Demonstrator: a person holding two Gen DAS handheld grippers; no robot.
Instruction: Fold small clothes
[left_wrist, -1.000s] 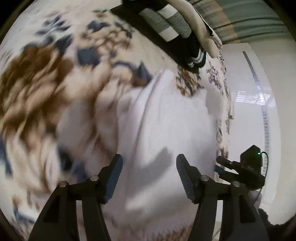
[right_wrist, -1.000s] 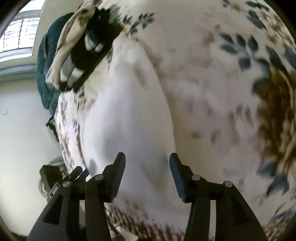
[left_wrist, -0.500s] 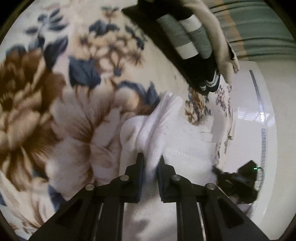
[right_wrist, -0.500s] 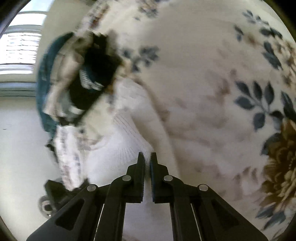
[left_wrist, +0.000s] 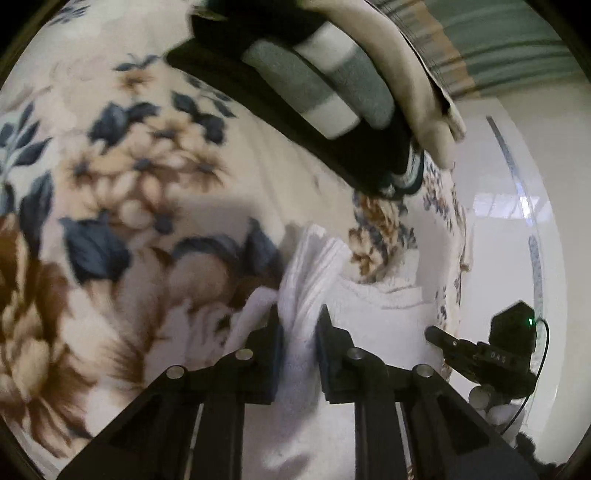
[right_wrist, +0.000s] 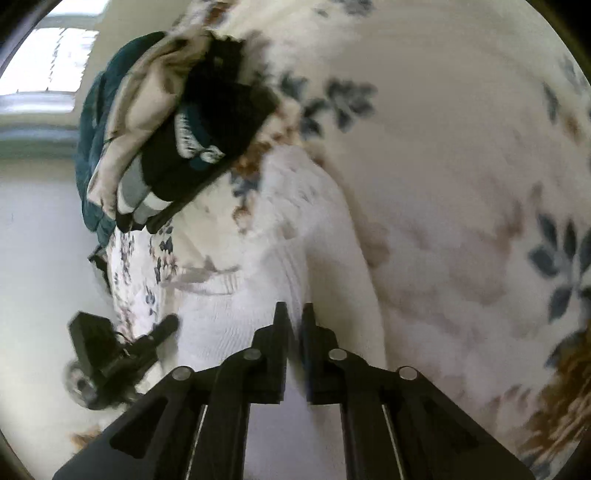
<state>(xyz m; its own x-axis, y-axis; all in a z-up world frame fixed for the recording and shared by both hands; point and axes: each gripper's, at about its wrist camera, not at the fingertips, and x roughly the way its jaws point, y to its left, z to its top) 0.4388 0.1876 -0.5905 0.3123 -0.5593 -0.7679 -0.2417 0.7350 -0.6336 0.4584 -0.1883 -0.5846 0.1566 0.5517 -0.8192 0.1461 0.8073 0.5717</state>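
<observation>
A small white knitted garment (left_wrist: 373, 314) lies on a floral blanket (left_wrist: 122, 192) near the bed's edge. My left gripper (left_wrist: 298, 317) is shut on a bunched fold of the white garment, which stands up between its fingers. In the right wrist view the same white garment (right_wrist: 258, 280) stretches ahead, and my right gripper (right_wrist: 293, 314) is shut on a thin edge of it. The other gripper shows at the side of each view, at the right in the left wrist view (left_wrist: 487, 354) and at the left in the right wrist view (right_wrist: 110, 354).
A stack of folded clothes (left_wrist: 317, 85), black, grey-and-white striped and beige, lies on the blanket beyond the garment, also in the right wrist view (right_wrist: 177, 140). The blanket's edge drops to a pale glossy floor (left_wrist: 506, 236). A window (right_wrist: 48, 74) is far left.
Both grippers were open over the white garment a second ago, then closed on it. Since half a second ago they have held the fabric and moved a little toward the stack.
</observation>
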